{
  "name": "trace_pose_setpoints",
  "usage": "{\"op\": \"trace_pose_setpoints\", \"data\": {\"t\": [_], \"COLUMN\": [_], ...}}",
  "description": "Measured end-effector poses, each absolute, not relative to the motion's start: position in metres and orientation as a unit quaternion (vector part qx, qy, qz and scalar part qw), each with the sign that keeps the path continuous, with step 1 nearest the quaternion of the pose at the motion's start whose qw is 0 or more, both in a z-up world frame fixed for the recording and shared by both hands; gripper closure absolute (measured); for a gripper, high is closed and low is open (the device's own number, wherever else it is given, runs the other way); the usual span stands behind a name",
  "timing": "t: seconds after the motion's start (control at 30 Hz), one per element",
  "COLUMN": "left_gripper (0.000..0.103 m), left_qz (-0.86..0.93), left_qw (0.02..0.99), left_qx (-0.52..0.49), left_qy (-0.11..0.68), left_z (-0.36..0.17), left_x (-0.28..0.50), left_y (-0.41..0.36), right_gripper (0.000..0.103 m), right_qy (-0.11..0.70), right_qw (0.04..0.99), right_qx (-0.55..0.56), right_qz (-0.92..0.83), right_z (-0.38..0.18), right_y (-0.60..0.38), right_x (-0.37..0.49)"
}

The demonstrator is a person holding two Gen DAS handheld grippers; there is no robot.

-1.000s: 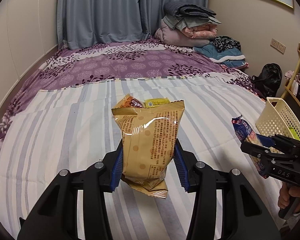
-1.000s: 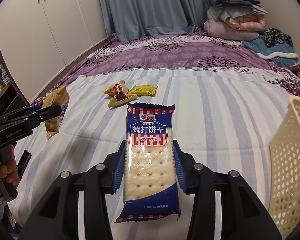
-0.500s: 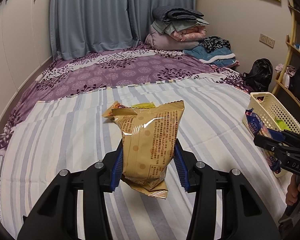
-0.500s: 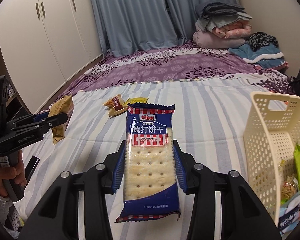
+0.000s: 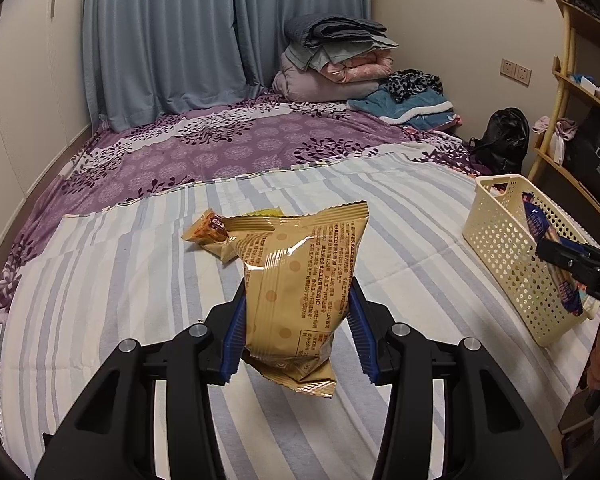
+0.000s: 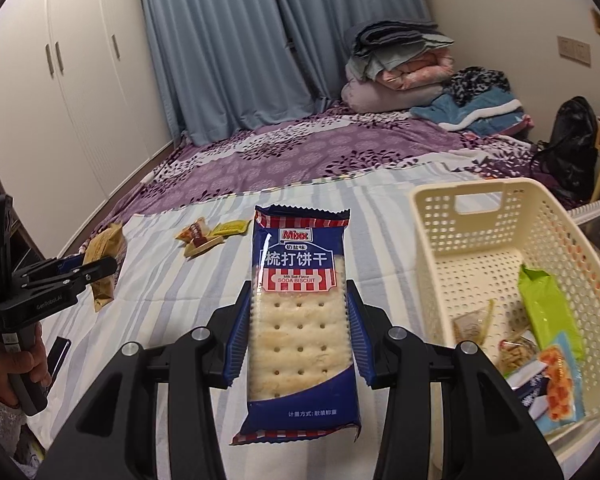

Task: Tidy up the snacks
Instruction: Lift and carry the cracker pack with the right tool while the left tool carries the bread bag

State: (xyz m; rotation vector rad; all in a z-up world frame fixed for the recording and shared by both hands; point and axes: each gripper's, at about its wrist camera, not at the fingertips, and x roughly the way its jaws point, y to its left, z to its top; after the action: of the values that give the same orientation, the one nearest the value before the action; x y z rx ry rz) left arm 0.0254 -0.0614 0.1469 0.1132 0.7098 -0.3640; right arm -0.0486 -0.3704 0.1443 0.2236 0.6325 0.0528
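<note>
Sitting between right claw (image 6: 298,334) pads: biscuit pack (image 6: 299,320)

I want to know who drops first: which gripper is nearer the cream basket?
Right. The right gripper, clamped on the soda biscuit pack, is right beside the basket. The left gripper, holding the tan snack bag, is farther out over the bed.

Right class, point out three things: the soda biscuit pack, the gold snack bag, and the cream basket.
soda biscuit pack (image 6: 298,320): right wrist view, clear window over the crackers.
gold snack bag (image 5: 300,280): left wrist view, middle of its back panel.
cream basket (image 6: 460,200): right wrist view, far wall by the handle.
</note>
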Motion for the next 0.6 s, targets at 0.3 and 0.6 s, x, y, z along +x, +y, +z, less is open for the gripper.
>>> {"op": "trace_pose_setpoints", "data": {"t": [0.3,0.6], "left_gripper": [0.056,0.056], "left_qz": [-0.190,-0.209], "left_qw": [0.917,0.910], "left_qx": [0.061,0.071], "left_qy": [0.347,0.351], "left_z": [0.146,0.145], "left_x": [0.019,0.015], "left_y": [-0.077,-0.098], "right_gripper": [0.059,0.059], "right_qy": [0.300,0.299], "right_qw": [0.945,0.938], "right_qx": [0.126,0.146], "right_qz": [-0.032,-0.093], "right_z": [0.143,0.135], "right_y": [-0.415,-0.464], "right_x": [-0.071,-0.094]}}
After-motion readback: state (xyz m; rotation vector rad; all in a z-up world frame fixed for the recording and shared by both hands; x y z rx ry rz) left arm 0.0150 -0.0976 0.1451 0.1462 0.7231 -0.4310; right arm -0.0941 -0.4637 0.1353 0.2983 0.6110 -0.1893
